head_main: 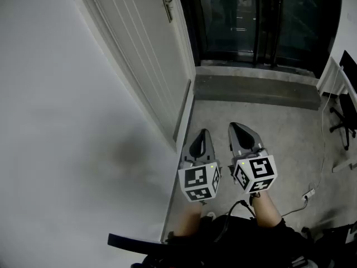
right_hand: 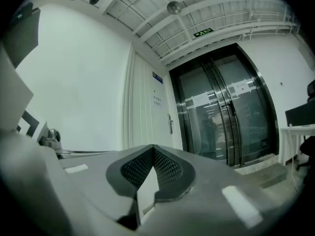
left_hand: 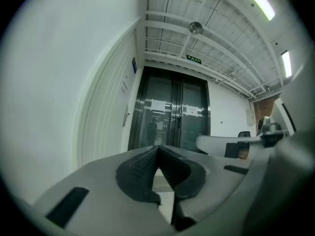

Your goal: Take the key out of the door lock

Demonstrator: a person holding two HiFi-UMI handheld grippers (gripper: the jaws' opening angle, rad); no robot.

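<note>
A white door stands along the left wall, with its metal handle far ahead at the top of the head view. The handle also shows small in the left gripper view and in the right gripper view. No key can be made out at this distance. My left gripper and right gripper hang side by side, low over the concrete floor and well short of the handle. Both are shut with nothing between the fingertips, as the left gripper and right gripper show close up.
Dark glass double doors close the corridor's far end behind a raised grey step. An office chair and a white desk edge stand at the right. A power strip and its cable lie on the floor at the right.
</note>
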